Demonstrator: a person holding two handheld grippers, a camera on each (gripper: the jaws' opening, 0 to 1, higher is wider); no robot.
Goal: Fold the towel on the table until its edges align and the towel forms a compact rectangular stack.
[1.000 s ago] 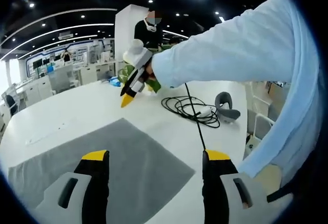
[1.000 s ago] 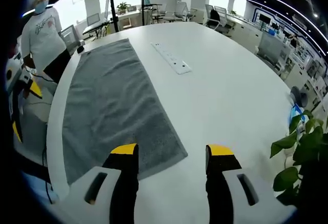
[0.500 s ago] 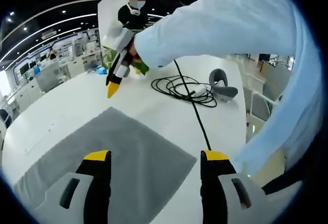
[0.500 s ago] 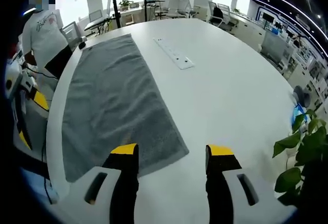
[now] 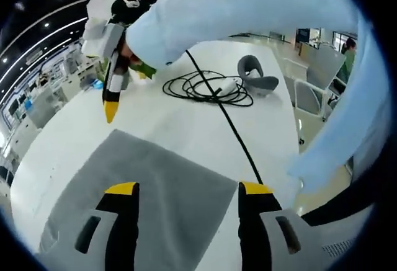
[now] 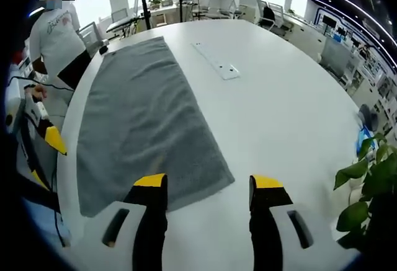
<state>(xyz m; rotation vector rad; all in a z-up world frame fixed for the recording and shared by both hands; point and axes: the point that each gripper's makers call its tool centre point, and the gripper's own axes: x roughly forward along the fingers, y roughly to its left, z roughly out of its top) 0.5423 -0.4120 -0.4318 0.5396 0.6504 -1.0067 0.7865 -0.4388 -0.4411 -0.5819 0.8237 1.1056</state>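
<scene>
We see the grey towel lying flat and unfolded on the white bench, running away from us along its left edge. Our right gripper hovers over the towel's near right corner, jaws apart. A white strip lies right of the towel. The left gripper sits off the towel's left edge.
</scene>
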